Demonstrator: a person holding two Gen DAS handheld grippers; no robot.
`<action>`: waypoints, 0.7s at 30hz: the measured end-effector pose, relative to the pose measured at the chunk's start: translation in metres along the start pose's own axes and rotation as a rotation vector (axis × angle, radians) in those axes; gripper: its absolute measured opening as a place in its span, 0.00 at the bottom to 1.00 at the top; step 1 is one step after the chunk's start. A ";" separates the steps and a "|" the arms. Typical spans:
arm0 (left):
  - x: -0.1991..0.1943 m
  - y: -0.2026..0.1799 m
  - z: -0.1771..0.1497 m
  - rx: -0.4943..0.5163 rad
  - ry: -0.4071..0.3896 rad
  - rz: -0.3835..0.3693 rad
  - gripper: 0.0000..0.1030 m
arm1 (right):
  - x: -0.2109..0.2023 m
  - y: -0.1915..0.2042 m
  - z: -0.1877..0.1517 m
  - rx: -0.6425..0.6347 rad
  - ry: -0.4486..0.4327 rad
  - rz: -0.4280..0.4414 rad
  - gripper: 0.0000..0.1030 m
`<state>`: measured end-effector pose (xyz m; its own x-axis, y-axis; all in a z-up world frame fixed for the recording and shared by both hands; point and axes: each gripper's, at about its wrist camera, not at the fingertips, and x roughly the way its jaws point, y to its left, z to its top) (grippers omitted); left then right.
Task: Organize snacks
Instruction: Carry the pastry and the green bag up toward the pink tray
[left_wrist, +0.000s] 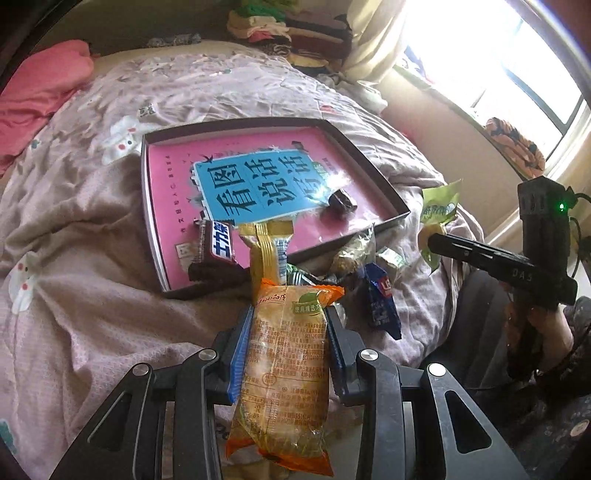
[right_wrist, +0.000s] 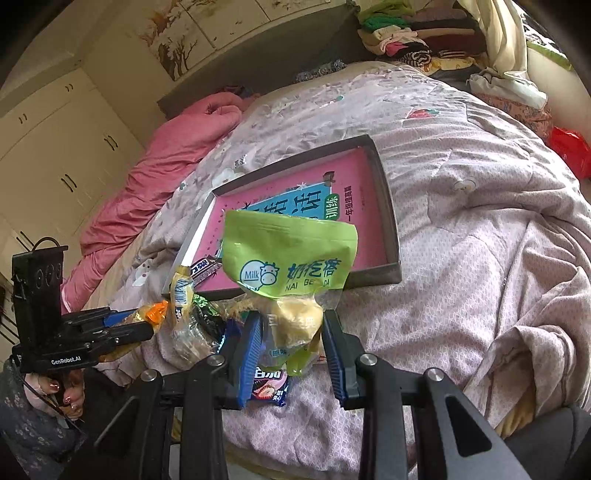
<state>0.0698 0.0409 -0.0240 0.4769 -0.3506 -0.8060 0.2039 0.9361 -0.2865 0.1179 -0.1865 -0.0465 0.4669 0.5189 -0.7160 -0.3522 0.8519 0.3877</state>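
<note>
My left gripper is shut on a long clear pastry packet with orange ends, held above the bedcover near the tray's front edge. The shallow dark tray holds a pink book, a brown chocolate bar at its near left corner and a small dark candy. A gold-striped packet leans over the tray's near rim. My right gripper is shut on a green milk-snack bag, lifted in front of the tray. In the right wrist view the left gripper shows at the left.
Loose snacks lie heaped on the cover before the tray, with a blue wrapper and a pink-and-blue packet. A pink quilt lies left and folded clothes at the bed's far end. A bright window is on the right.
</note>
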 end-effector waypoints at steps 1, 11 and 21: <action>-0.001 0.000 0.001 -0.003 -0.006 0.002 0.37 | 0.000 0.001 0.000 -0.004 -0.001 -0.002 0.32; -0.016 0.001 0.010 -0.046 -0.078 0.018 0.37 | -0.003 0.007 0.006 -0.026 -0.020 -0.014 0.32; -0.021 -0.006 0.024 -0.066 -0.121 0.006 0.37 | -0.006 0.011 0.015 -0.041 -0.046 -0.023 0.32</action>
<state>0.0791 0.0419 0.0068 0.5788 -0.3420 -0.7403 0.1457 0.9366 -0.3187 0.1232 -0.1790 -0.0294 0.5122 0.5024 -0.6966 -0.3734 0.8607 0.3462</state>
